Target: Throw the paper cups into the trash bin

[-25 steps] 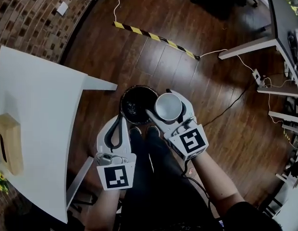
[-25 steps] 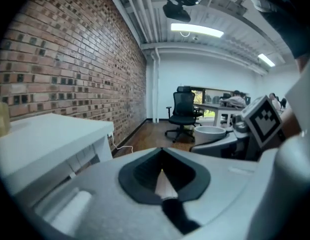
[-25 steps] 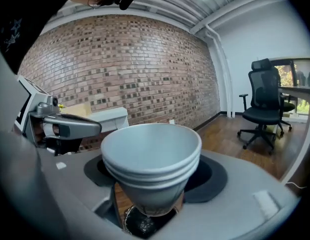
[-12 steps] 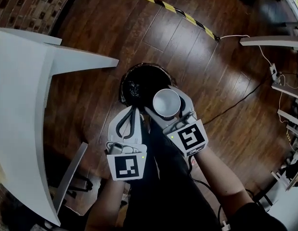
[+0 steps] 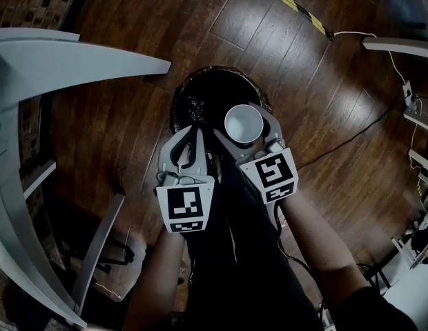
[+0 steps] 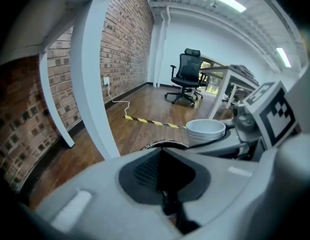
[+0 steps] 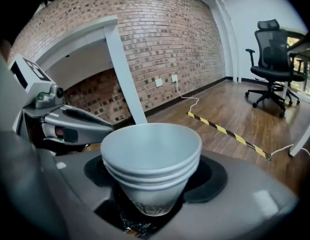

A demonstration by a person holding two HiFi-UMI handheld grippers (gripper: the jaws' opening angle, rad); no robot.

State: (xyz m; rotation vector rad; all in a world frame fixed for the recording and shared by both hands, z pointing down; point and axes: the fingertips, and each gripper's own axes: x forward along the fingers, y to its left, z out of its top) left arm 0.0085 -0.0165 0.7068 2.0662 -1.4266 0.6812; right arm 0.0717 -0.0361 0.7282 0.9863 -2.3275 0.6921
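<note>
A nested stack of white paper cups [image 5: 244, 123] [image 7: 151, 154] sits upright between the jaws of my right gripper [image 5: 243, 127] [image 7: 152, 184], which is shut on it. The stack hangs over the near right part of the round trash bin [image 5: 203, 92], which is lined with a black bag; some of that bag shows beneath the cups [image 7: 130, 224]. My left gripper [image 5: 191, 135] [image 6: 162, 159] is just left of it at the bin's near rim [image 6: 162, 145], jaws together and holding nothing. From the left gripper view the cups [image 6: 206, 130] show to the right.
A white table [image 5: 62, 61] and its legs [image 5: 96, 254] stand on the left. Yellow-black tape [image 5: 290, 2] and a cable [image 5: 352, 136] lie on the wooden floor. An office chair [image 6: 187, 79] stands far off. The person's legs are below the grippers.
Both grippers have come closer over the bin. The cups moved from beside the bin's right rim to above its opening. The left gripper drew up to the near rim.
</note>
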